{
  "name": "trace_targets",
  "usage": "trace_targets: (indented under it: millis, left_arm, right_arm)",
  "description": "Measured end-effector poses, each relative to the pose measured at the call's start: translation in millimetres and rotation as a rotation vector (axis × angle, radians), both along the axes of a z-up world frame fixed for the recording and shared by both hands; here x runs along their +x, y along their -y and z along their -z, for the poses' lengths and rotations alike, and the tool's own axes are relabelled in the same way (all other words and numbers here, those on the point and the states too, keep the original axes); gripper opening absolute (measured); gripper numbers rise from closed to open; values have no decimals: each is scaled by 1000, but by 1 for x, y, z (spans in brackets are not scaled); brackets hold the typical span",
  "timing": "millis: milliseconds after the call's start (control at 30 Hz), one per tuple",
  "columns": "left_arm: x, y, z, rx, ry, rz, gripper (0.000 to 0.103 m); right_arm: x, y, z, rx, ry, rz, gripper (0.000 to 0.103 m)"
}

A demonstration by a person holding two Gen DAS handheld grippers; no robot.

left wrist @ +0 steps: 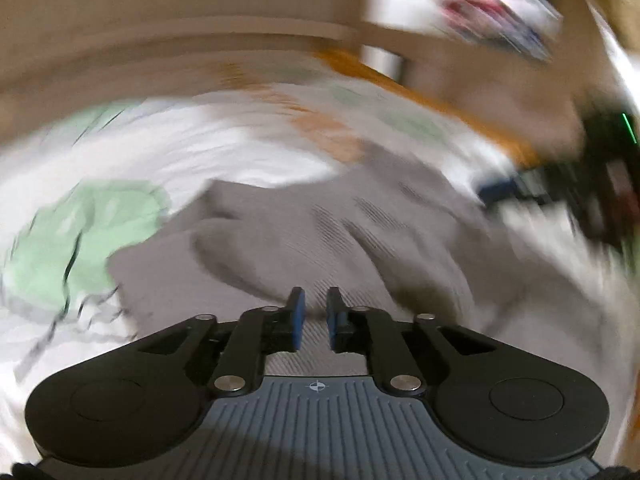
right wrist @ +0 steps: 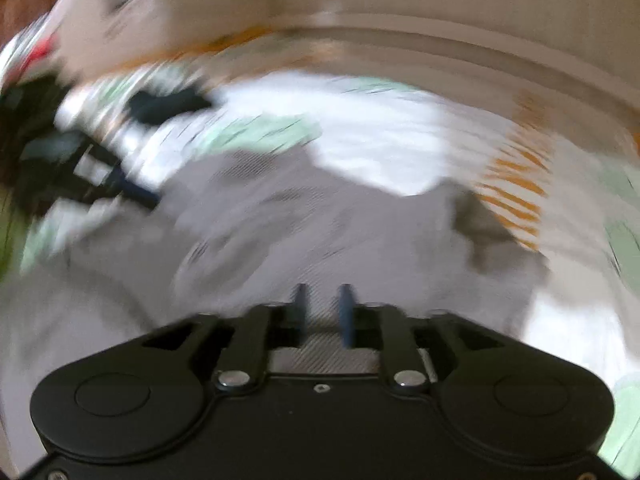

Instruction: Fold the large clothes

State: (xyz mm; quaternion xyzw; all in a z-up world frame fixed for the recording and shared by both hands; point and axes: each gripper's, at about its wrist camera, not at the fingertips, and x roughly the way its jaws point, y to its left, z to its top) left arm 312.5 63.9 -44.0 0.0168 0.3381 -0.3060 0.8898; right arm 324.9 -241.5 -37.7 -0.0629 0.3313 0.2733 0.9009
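Observation:
A grey ribbed garment lies crumpled on a white bed sheet printed with green and orange patches. My left gripper hovers over the garment's near part. Its blue pads stand a little apart, and only the cloth below shows in the gap. In the right wrist view the same grey garment spreads across the sheet. My right gripper is open above it, with nothing between its fingers. Both views are badly blurred. Each gripper appears at the edge of the other's view: the right gripper and the left gripper.
A beige wall or headboard runs behind the bed. A white object with red and blue marks sits at the upper right in the left wrist view. An orange edge borders the sheet's far side.

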Motion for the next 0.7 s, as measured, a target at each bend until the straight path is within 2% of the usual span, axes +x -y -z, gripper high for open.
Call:
trace_targets:
  millis: [33, 67, 133, 233, 333, 467, 500, 533, 567, 600, 633, 700]
  left_arm:
    - [13, -4, 0, -71, -42, -83, 36]
    - [23, -9, 2, -131, -80, -143, 44]
    - [45, -8, 9, -221, -144, -241, 45]
    - [70, -5, 27, -289, -243, -339, 46]
    - [90, -2, 40, -338, -308, -380, 46]
    - [114, 4, 48, -373, -324, -408, 45]
    - [117, 3, 50, -393, -334, -404, 44]
    - [106, -1, 52, -423, -333, -399, 37]
    - [107, 0, 52, -430, -317, -402, 9]
    - [104, 2, 48, -416, -284, -405, 7]
    - [93, -2, 41, -411, -236, -392, 7]
    - [82, 1, 22, -423, -102, -329, 7]
  right_arm:
    - [9, 8, -1, 60, -25, 65, 63]
    - [20, 14, -1, 115, -53, 123, 66]
    - [35, 22, 5, 193, -106, 225, 67]
    - [53, 27, 18, 265, -160, 316, 67]
    - [73, 32, 32, 352, -225, 380, 67]
    - [83, 38, 47, 409, -262, 404, 67]
    - [85, 38, 50, 416, -267, 406, 67]
    - [86, 39, 52, 424, -271, 408, 65]
    - [85, 41, 53, 432, -274, 417, 62]
    - [85, 42, 53, 439, -274, 426, 47]
    - [84, 41, 53, 428, -270, 437, 15]
    - [83, 40, 42, 404, -221, 420, 16]
